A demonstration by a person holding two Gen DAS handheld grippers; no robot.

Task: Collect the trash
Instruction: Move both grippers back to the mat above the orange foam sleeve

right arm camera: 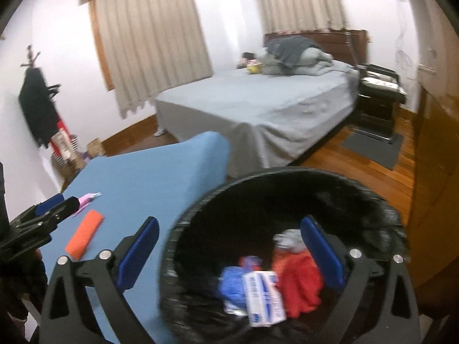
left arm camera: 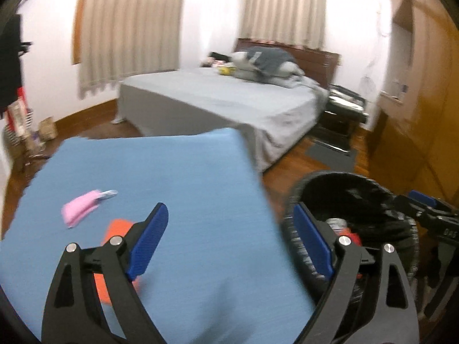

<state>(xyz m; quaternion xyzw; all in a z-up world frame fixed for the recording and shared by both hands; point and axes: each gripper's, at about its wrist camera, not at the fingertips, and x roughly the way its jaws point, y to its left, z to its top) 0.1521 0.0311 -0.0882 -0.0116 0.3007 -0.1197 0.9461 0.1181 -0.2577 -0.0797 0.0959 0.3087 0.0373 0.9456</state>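
A blue-covered table [left arm camera: 183, 172] [right arm camera: 143, 177] holds a pink wrapper [left arm camera: 80, 207] [right arm camera: 84, 200] and an orange packet [left arm camera: 117, 229] [right arm camera: 84, 233]. A black-lined trash bin [right arm camera: 218, 195] [left arm camera: 407, 229] stands at the table's right edge, holding a white box [right arm camera: 264, 298], blue wrapper [right arm camera: 232, 283] and red item [right arm camera: 298, 281]. My left gripper [left arm camera: 229, 240] is open and empty above the table, right of the orange packet. My right gripper [right arm camera: 229, 255] is open and empty over the bin; it shows at the right in the left wrist view [left arm camera: 424, 209].
A grey bed [right arm camera: 258, 106] stands behind the table, with a black nightstand [right arm camera: 375, 97] beside it. Wooden floor and a grey mat [right arm camera: 373, 146] lie to the right. A wooden cabinet [right arm camera: 436, 157] is at far right. Boxes and a coat rack [right arm camera: 40, 109] stand at left.
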